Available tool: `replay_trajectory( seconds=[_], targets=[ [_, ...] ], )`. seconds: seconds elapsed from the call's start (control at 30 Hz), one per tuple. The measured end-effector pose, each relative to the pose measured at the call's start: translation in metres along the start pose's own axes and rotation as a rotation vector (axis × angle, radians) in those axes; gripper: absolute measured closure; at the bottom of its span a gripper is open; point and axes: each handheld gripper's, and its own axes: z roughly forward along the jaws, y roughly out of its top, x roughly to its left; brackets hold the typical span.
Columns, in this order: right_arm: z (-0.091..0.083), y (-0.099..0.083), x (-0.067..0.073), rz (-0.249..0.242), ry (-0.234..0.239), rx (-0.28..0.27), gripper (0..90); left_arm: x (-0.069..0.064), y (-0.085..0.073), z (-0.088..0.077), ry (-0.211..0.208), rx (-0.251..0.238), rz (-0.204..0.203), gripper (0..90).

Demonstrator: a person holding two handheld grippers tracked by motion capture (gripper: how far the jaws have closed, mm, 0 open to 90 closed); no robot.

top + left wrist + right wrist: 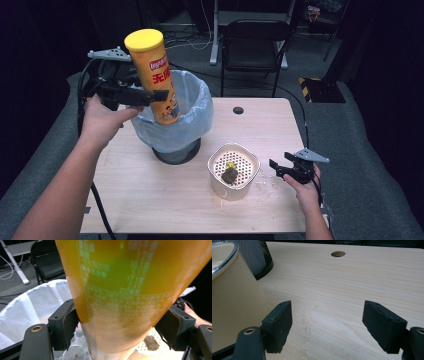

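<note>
Left gripper (159,95) clamped on chip can (153,75), can upright, bottom end just inside lined bin (197,107) mouth
centre can over opening before letting go, keep clear of bag rim
right gripper (278,167) jaws apart, empty, parked beside cream strainer bowl (233,171) on table (270,130)
</note>
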Motion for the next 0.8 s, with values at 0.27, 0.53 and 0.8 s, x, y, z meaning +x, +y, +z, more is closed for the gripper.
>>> replay_trajectory(
  seconds=[0.27, 0.53, 0.8],
  targets=[
    [0.002, -0.001, 0.0, -0.001, -0.001, 0.004, 23.7, 0.022, 0.006, 0.012, 0.069, -0.011, -0.036, 23.9],
    [0.004, -0.002, 0.001, -0.007, 0.002, 0.016, 23.7, 0.038, 0.003, 0.032, 0.137, -0.011, -0.052, 23.8],
    [0.006, -0.003, 0.0, -0.02, 0.005, 0.022, 23.7, 0.058, -0.019, 0.059, 0.179, 0.002, -0.096, 23.8]
  ],
)
